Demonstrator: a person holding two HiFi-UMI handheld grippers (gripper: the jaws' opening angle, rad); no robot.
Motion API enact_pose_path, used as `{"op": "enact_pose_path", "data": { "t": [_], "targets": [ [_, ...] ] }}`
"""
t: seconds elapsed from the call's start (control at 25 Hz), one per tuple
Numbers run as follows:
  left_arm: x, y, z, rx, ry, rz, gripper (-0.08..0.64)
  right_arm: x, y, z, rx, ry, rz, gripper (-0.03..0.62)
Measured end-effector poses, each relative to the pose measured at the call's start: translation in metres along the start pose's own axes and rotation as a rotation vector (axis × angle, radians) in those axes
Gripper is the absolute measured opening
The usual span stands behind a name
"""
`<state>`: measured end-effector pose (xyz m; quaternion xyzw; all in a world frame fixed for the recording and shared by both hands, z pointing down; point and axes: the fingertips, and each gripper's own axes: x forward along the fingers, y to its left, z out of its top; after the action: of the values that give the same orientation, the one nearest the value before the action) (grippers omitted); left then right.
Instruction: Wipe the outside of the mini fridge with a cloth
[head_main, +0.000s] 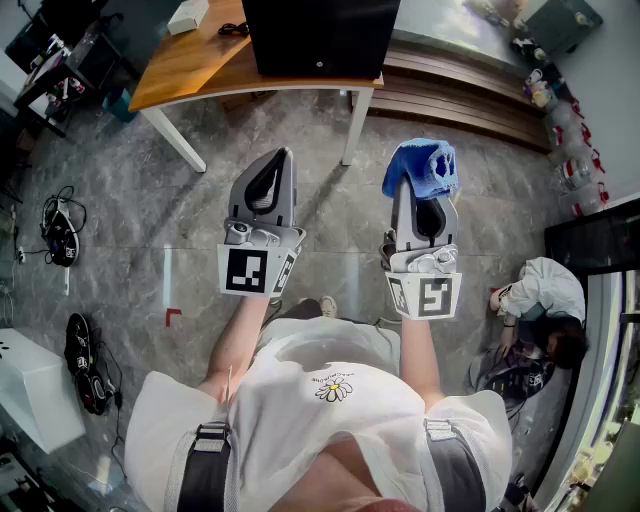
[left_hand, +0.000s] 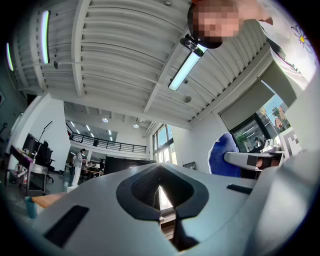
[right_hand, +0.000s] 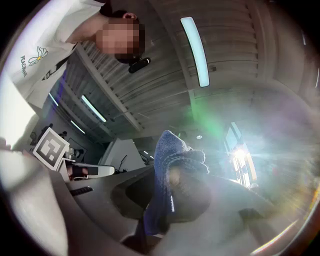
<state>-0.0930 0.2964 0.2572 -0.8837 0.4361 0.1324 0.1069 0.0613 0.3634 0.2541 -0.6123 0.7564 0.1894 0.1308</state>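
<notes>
1. Tongs of the right gripper (head_main: 425, 192) are pinching a blue cloth (head_main: 420, 165); in the right gripper view the cloth (right_hand: 172, 170) sits bunched between the pads of the right tongs (right_hand: 167, 205) and rises above their tips.
2. Tongs of the left gripper (head_main: 278, 160) are pressed together; in the left gripper view the dark pads of these tongs (left_hand: 160, 192) meet, with only a thin sliver of light between them, and the cloth (left_hand: 222, 155) shows off to the right.
3. Both grippers are held side by side and apart in front of the person's chest, above the floor; each carries a marker cube (head_main: 250, 270) at its near end; both gripper views look up at a ribbed ceiling with strip lights.
4. The person wears a white shirt (head_main: 333, 400) with a small daisy print.
5. Grey marbled floor (head_main: 150, 200) lies below; cables (head_main: 60, 230) and dark shoes (head_main: 82, 350) lie on it at the left.
6. A wooden table (head_main: 200, 60) stands ahead, well apart from both tongs; on it stands a black box that looks to be the mini fridge (head_main: 320, 35), with a small white box (head_main: 188, 15) to its left.
7. Another person (head_main: 540, 295) crouches on the floor at the right.
</notes>
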Motion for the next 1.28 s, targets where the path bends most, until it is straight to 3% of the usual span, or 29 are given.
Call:
{"op": "enact_pose_path", "data": {
  "t": [0.4,0.76,0.96,1.28],
  "targets": [
    [0.052,0.030,-0.036,0.019,0.023,0.028,0.005,0.052,-0.022,-0.055,0.027,0.053,0.040,0.062],
    [0.168,0.129,-0.078,-0.020,0.008,0.004,0.005,0.200,-0.032,-0.119,0.008,0.062,0.043,0.062],
    [0.240,0.184,-0.093,-0.016,-0.001,-0.026,0.005,0.292,-0.047,-0.139,0.050,0.036,-0.009,0.063],
    [0.306,0.224,-0.125,-0.030,0.018,-0.038,0.005,0.361,-0.070,-0.193,0.029,0.097,-0.004,0.062]
  ]
}}
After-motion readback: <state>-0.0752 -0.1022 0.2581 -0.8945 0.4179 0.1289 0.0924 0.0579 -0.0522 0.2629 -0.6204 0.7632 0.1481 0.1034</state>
